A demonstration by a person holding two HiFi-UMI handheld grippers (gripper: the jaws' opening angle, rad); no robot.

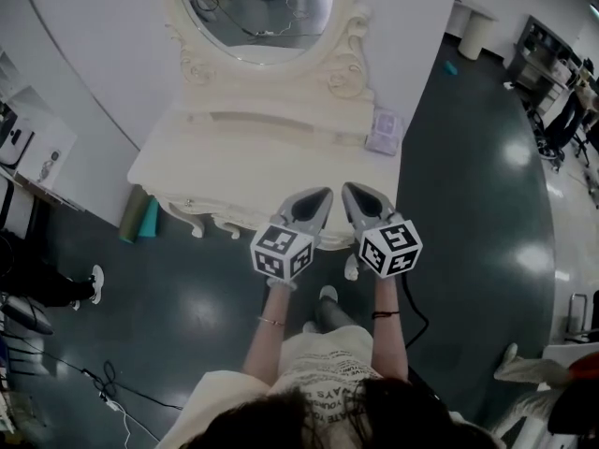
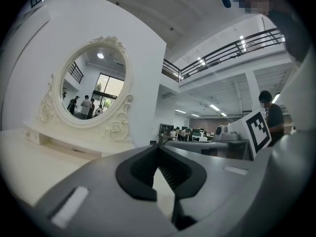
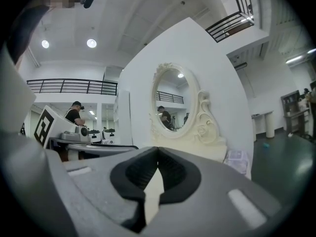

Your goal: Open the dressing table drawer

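Note:
A cream dressing table (image 1: 187,162) with an oval mirror (image 1: 257,12) stands against the white wall. Its carved front apron (image 1: 225,221) shows under the top's edge, and no drawer front or handle can be made out from above. My left gripper (image 1: 321,196) and right gripper (image 1: 353,191) hover side by side over the table's front right corner, both pointing level toward the mirror. Both are shut with nothing held. In the left gripper view the left gripper (image 2: 158,152) faces the mirror (image 2: 94,85). In the right gripper view the right gripper (image 3: 158,154) faces the mirror (image 3: 170,100).
A pale purple packet (image 1: 385,131) lies on the table's right end. Green rolls (image 1: 140,218) lean on the floor at the table's left leg. Cables (image 1: 108,382) trail over the dark floor at lower left. A white stool (image 1: 477,36) stands far back right.

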